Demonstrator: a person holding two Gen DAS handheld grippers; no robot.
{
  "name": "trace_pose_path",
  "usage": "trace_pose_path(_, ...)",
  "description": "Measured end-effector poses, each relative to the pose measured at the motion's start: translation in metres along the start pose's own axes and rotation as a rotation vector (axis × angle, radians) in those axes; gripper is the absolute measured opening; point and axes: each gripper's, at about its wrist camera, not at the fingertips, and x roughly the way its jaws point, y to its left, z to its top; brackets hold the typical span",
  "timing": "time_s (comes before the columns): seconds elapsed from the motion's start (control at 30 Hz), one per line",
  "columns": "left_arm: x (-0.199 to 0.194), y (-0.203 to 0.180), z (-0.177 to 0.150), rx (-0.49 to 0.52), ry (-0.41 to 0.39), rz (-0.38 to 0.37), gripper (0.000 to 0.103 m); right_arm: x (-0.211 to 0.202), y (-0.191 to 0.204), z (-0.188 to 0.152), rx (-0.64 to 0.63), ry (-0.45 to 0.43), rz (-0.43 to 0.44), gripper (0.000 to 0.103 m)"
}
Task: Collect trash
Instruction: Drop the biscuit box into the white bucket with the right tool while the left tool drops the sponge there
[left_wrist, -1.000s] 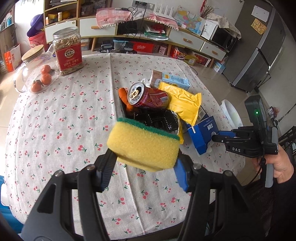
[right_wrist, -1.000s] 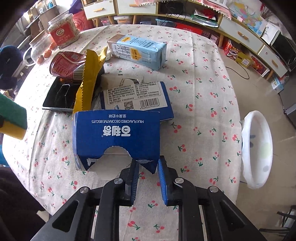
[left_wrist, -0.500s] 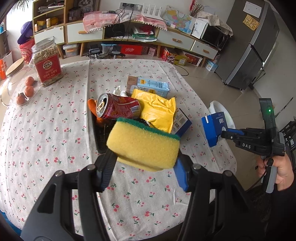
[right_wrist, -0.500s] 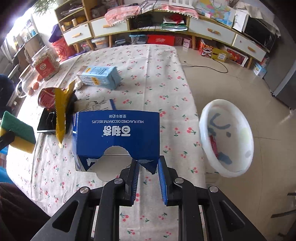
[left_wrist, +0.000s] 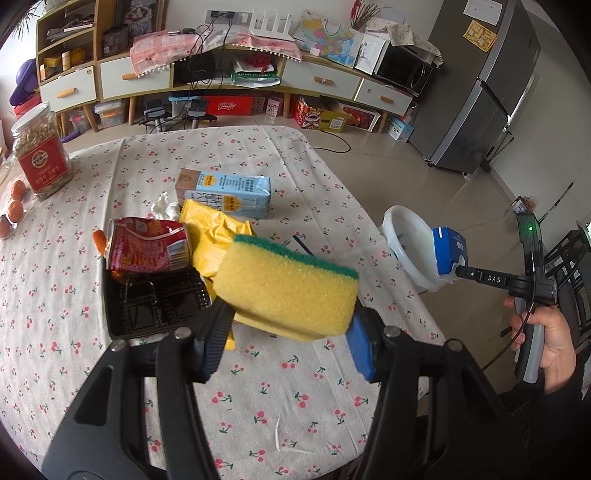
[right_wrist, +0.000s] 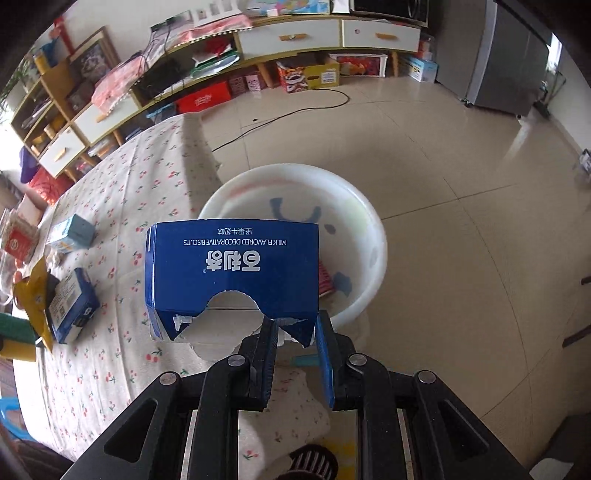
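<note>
My right gripper (right_wrist: 295, 332) is shut on the torn edge of a blue biscuit box (right_wrist: 232, 269) and holds it over the near rim of a white bin (right_wrist: 373, 236) on the floor beside the table. The left wrist view shows the same blue biscuit box (left_wrist: 448, 251) in front of the white bin (left_wrist: 402, 236). My left gripper (left_wrist: 288, 328) is shut on a yellow sponge (left_wrist: 284, 291) with a green top, above the table. On the cloth lie a crushed red can (left_wrist: 147, 245), a yellow wrapper (left_wrist: 210, 229), a light blue carton (left_wrist: 225, 192) and a black plastic tray (left_wrist: 147, 306).
A second blue box (right_wrist: 70, 306) lies near the table's right edge. A jar with a red label (left_wrist: 37, 155) and small orange fruits (left_wrist: 14, 201) stand at the far left. Some trash lies inside the bin. Tiled floor (right_wrist: 461, 184) stretches beyond it, with a low cabinet behind.
My right gripper has carried the blue box off the table to the right and over the white bin, rolling as it went. The left gripper with the sponge has drifted right along the table.
</note>
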Motion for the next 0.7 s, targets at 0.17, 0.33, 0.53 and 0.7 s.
trace_pose_path(0.17,0.016,-0.016,0.007,-0.001,0.004,-0.007,0.058,0.008,-0.019,0.012,0.044,-0.002,-0.009,0.021)
trace_pose_path(0.33,0.026,-0.036,0.012,0.000,0.004,-0.043,0.058,0.016,-0.027,0.018,0.046,0.005,0.003,0.035)
trace_pose_path(0.53,0.043,-0.072,0.022,0.070,0.010,-0.038,0.057,0.001,-0.042,0.016,0.086,-0.019,0.032,0.053)
trace_pose_path(0.7,0.065,-0.105,0.033,0.101,0.032,-0.083,0.058,-0.018,-0.061,0.010,0.113,-0.056,0.014,0.060)
